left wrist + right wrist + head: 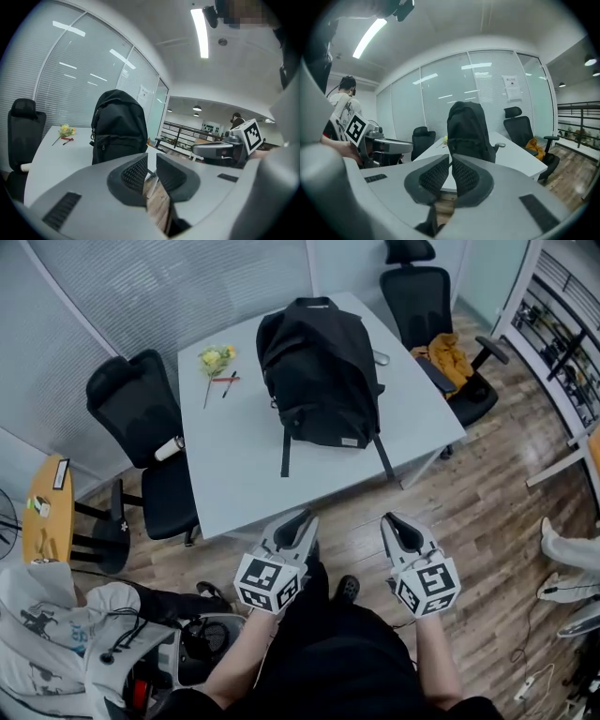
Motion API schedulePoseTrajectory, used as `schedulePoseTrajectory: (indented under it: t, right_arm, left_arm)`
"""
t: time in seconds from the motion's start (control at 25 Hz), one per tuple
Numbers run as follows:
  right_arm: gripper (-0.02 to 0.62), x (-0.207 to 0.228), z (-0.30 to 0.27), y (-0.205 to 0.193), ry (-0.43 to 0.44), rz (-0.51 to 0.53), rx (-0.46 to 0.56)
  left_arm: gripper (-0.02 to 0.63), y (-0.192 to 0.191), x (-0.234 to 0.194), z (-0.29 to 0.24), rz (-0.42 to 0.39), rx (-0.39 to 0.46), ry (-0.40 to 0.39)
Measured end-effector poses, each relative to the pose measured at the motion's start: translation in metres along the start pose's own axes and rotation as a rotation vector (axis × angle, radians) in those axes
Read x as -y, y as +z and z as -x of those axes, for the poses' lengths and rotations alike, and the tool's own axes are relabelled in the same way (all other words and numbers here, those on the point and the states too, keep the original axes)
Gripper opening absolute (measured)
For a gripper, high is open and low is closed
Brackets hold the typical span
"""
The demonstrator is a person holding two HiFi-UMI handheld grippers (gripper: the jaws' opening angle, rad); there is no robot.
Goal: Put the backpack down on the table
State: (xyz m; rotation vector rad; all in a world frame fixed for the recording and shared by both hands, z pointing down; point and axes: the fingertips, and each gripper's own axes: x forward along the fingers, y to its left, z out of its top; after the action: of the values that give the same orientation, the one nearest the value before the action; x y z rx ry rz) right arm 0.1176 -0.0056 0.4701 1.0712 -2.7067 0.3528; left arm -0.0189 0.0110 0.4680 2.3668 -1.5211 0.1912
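Note:
The black backpack [319, 371] stands upright on the white table [244, 474], toward its far side, with two straps trailing over the front. It also shows in the left gripper view [119, 126] and the right gripper view [469, 131], well ahead of the jaws. Both grippers hang off the table's near edge, above the wooden floor and apart from the backpack. My left gripper [302, 517] [151, 157] has a narrow gap between its pads and holds nothing. On my right gripper [392, 519] [450, 157] the pads meet at the tips, with nothing between them.
A yellow flower [216, 359] and a red pen [225, 380] lie on the table's left part. Black office chairs stand at the left [141, 418] and the far right [422, 296], the right one with orange cloth [448, 354] on it. A small wooden table [47, 507] is at far left.

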Motion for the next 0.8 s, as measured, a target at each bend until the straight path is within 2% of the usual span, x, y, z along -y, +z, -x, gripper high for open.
schedulePoseTrajectory:
  t: [0.08, 0.32, 0.56, 0.8]
  right_arm:
    - [0.031, -0.006, 0.011, 0.005, 0.008, 0.002, 0.020]
    - [0.011, -0.025, 0.032, 0.005, 0.037, 0.006, 0.029]
    - [0.009, -0.036, 0.045, 0.006, 0.078, -0.055, 0.062]
    - [0.008, -0.040, 0.054, 0.006, 0.082, -0.016, 0.065]
  left_arm:
    - [0.027, 0.008, 0.010, 0.010, -0.011, 0.028, 0.002]
    - [0.000, 0.016, 0.027, 0.026, -0.043, 0.058, -0.012]
    - [0.000, 0.015, 0.049, 0.023, -0.056, 0.060, -0.054]
    - [0.002, 0.010, 0.056, 0.023, -0.051, 0.046, -0.063]
